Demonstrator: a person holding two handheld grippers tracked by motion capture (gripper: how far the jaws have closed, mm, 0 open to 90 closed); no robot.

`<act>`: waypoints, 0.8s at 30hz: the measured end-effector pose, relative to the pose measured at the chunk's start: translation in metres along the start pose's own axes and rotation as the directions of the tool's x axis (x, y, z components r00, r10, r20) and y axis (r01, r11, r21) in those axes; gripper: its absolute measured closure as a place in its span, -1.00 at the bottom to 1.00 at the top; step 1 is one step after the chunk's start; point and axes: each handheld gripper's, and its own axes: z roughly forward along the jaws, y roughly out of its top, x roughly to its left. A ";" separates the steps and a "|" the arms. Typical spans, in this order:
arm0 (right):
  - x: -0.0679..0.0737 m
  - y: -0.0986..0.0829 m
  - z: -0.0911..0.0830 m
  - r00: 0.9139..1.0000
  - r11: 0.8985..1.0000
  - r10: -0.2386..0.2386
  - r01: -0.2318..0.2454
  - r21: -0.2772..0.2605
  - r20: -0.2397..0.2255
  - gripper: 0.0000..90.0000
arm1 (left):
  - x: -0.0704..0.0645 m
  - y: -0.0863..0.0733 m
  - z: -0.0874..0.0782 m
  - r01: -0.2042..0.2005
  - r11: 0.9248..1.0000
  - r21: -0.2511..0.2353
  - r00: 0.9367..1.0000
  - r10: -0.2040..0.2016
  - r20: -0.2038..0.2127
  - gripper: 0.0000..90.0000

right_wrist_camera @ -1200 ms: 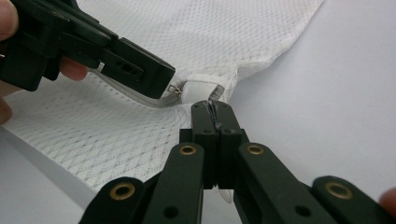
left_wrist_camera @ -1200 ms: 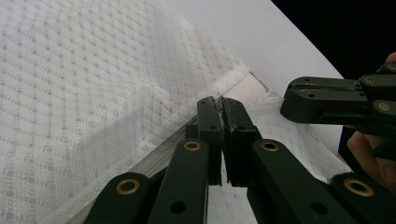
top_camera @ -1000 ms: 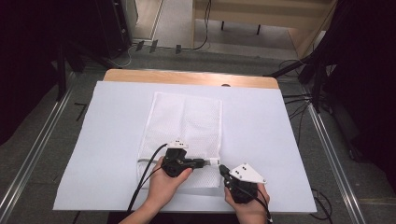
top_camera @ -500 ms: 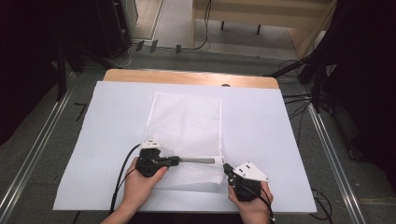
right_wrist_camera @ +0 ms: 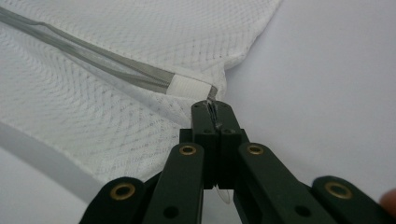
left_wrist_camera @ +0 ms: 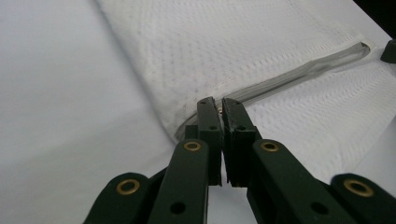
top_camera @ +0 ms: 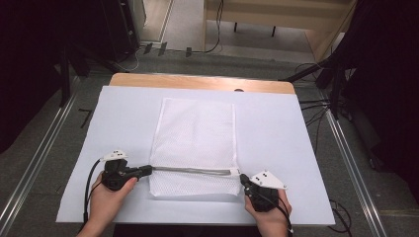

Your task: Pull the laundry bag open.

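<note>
A white mesh bag (top_camera: 195,133) lies flat on the white table cover, long side running away from me. A grey zipper (top_camera: 192,171) crosses it near its near end. My left gripper (top_camera: 147,171) sits at the zipper's left end, at the bag's left edge, shut on the zipper pull (left_wrist_camera: 217,108). My right gripper (top_camera: 243,178) is at the zipper's right end, shut on the bag's edge just past a white fabric tab (right_wrist_camera: 189,87). The left gripper view has its jaws closed (left_wrist_camera: 218,103) with the zipper (left_wrist_camera: 299,74) stretching away beyond them. Closed jaws (right_wrist_camera: 212,106) pinch mesh in the right gripper view.
The white cover (top_camera: 306,148) spreads over a wooden table whose far edge (top_camera: 197,81) shows. Metal rails (top_camera: 346,158) run along both sides on the floor. Cables (top_camera: 316,106) lie at the right and far side. A hand holds each gripper at the near edge.
My left gripper has travelled left along the zipper line, from the bag's middle to its left edge. The right gripper has stayed at the right end.
</note>
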 end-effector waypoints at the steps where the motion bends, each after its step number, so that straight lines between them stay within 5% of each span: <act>1: 0.000 0.000 0.000 1.000 1.000 0.001 -0.001 -0.001 -0.005 1.00 | 0.000 -0.001 -0.002 -0.002 1.000 -0.006 1.000 0.002 -0.004 0.95; 5: 0.006 0.000 0.001 0.999 0.999 -0.038 0.038 0.007 0.013 1.00 | -0.002 -0.004 -0.005 -0.038 0.999 -0.024 0.999 0.037 -0.022 0.95; 8: 0.008 -0.002 0.000 0.999 0.999 -0.037 0.037 0.009 0.010 1.00 | -0.001 -0.007 -0.011 -0.027 0.996 -0.088 0.999 0.024 -0.032 0.82; 11: 0.006 -0.006 -0.003 0.999 0.999 -0.028 0.028 -0.019 -0.026 1.00 | 0.004 -0.010 -0.023 -0.012 0.986 -0.168 0.999 0.005 -0.044 0.12; 15: 0.001 -0.008 -0.003 0.997 1.000 -0.004 0.002 -0.029 -0.079 0.85 | 0.006 -0.015 -0.035 -0.050 0.975 -0.217 0.992 0.024 -0.123 -0.65; 24: -0.003 -0.003 -0.006 0.995 0.998 -0.017 0.011 -0.066 -0.100 0.04 | 0.012 -0.024 -0.056 -0.085 0.960 -0.268 0.991 0.055 -0.118 -0.81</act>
